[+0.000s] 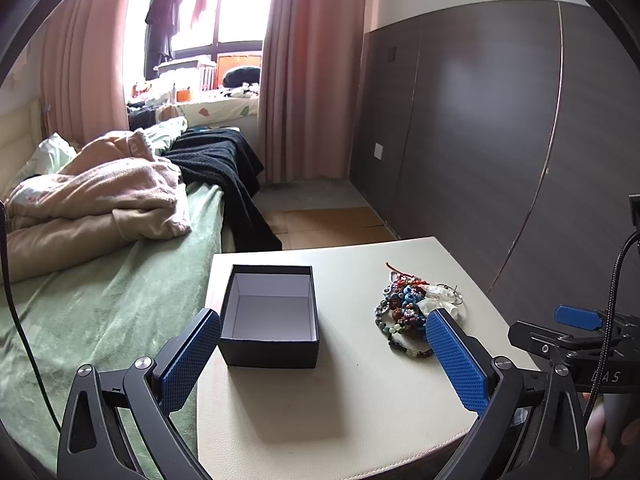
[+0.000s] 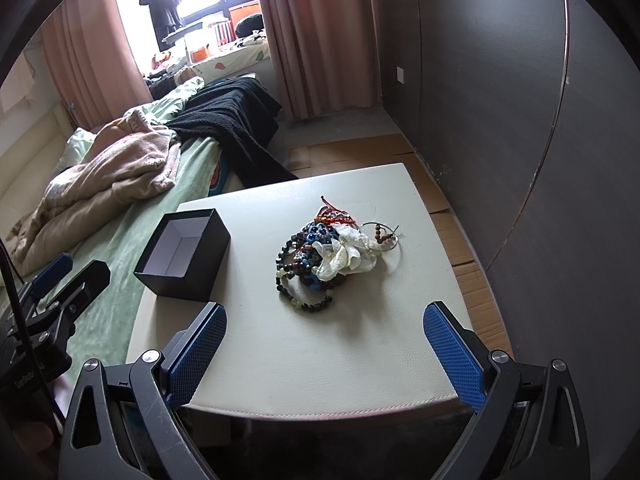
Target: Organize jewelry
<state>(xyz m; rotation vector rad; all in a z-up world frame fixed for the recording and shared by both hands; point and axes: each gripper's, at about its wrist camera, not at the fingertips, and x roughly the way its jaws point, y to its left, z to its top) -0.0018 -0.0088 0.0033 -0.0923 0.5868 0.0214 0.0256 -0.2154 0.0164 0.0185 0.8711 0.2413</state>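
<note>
The black cardboard box [image 2: 184,256] with its white lining is sitting empty on the cream table [image 2: 360,344], well apart from the tangled pile of beaded bracelets [image 2: 320,252]; both grippers' blue-padded fingers [image 1: 192,356] [image 2: 200,348] are spreading apart, holding nothing.

A matte black cardboard box [image 2: 182,258] is showing a pale white lining, sitting on a cream leather-look tabletop [image 2: 320,344]. The tangled heap of beaded bracelets [image 2: 320,256] is mixing blue, red, dark green and brown beads with white pieces. Blue diamond-textured pads [image 1: 456,356] are lining black gripper frames.
</note>
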